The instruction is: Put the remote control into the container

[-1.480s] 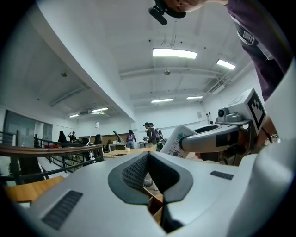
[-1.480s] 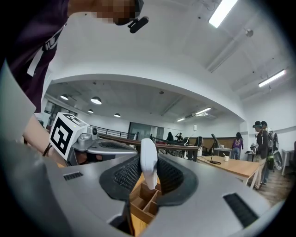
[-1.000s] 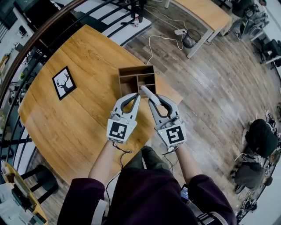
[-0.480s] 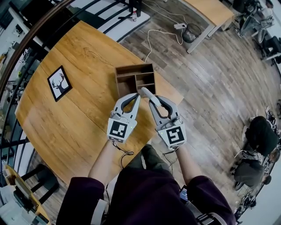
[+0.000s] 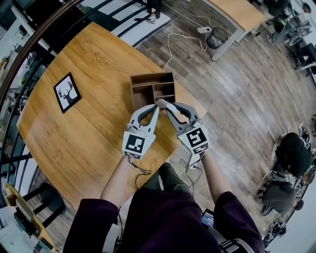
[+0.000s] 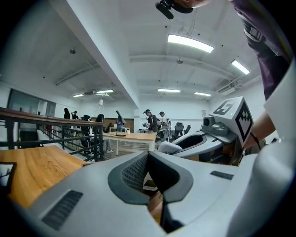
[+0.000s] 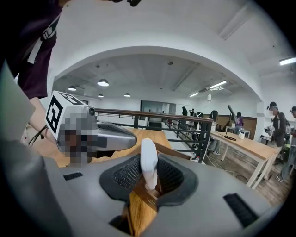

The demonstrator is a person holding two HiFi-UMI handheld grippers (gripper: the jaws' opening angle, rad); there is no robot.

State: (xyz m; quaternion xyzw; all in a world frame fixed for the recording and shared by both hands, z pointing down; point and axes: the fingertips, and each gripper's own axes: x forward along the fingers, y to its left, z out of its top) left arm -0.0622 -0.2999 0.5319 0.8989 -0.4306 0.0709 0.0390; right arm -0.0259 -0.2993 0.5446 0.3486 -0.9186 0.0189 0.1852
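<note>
The white remote control (image 5: 164, 104) stands on end between the pads of my right gripper (image 5: 169, 108), which is shut on it; in the right gripper view the remote control (image 7: 149, 163) sticks up out of the jaws. It hangs just at the near edge of the brown wooden container (image 5: 152, 88), a divided box on the round wooden table (image 5: 89, 64). My left gripper (image 5: 156, 108) is close beside the right one, its jaws together with nothing between them. In the left gripper view the left gripper (image 6: 150, 178) sees the right gripper (image 6: 203, 139) beside it.
A framed deer picture (image 5: 66, 92) lies on the table to the left. The table's edge runs just right of the container, with wood floor, a white cable (image 5: 182, 42) and another table (image 5: 232, 15) beyond. A black railing (image 7: 185, 125) borders the far side.
My right gripper has swung a little forward and leftward, bringing the remote closer to the container's near edge. The left gripper has barely moved.
</note>
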